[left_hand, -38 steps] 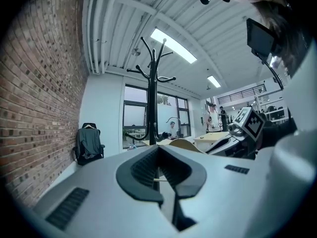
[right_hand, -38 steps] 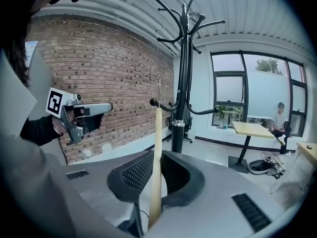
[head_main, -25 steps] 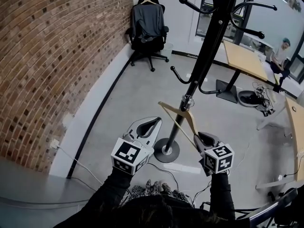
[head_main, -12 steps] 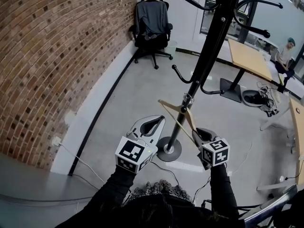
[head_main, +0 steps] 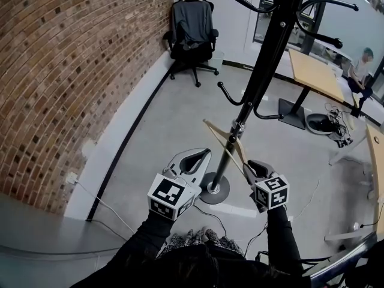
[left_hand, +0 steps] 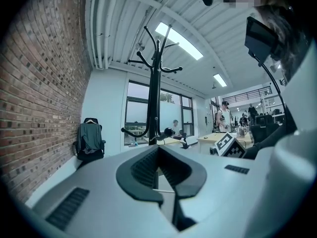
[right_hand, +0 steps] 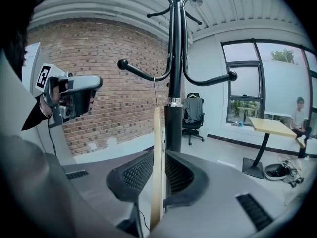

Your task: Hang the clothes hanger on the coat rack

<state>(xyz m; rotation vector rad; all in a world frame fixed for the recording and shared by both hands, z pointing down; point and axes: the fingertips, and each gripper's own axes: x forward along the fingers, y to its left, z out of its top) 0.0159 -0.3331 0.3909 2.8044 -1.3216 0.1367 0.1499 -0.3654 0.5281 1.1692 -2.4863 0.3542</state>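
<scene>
The black coat rack (head_main: pixel 259 68) rises from a round base (head_main: pixel 213 191) on the grey floor, with curved hooks at mid height and at the top. My right gripper (head_main: pixel 248 165) is shut on one arm of a wooden clothes hanger (head_main: pixel 227 146), which lies slanted against the pole. In the right gripper view the hanger (right_hand: pixel 157 162) stands upright between the jaws, and its thin wire hook (right_hand: pixel 155 90) reaches up just under a lower rack hook (right_hand: pixel 141 73). My left gripper (head_main: pixel 195 159) hovers left of the pole, shut on nothing.
A brick wall (head_main: pixel 66 71) runs along the left. An office chair (head_main: pixel 193 26) draped with a grey jacket stands at the far corner. Right of the rack are a wooden desk (head_main: pixel 312 71), a seated person (head_main: pixel 362 65) and cables on the floor (head_main: pixel 336 134).
The right gripper has brought the hanger slightly up and closer against the rack's pole. The left gripper has shifted a little to the right and stays shut.
</scene>
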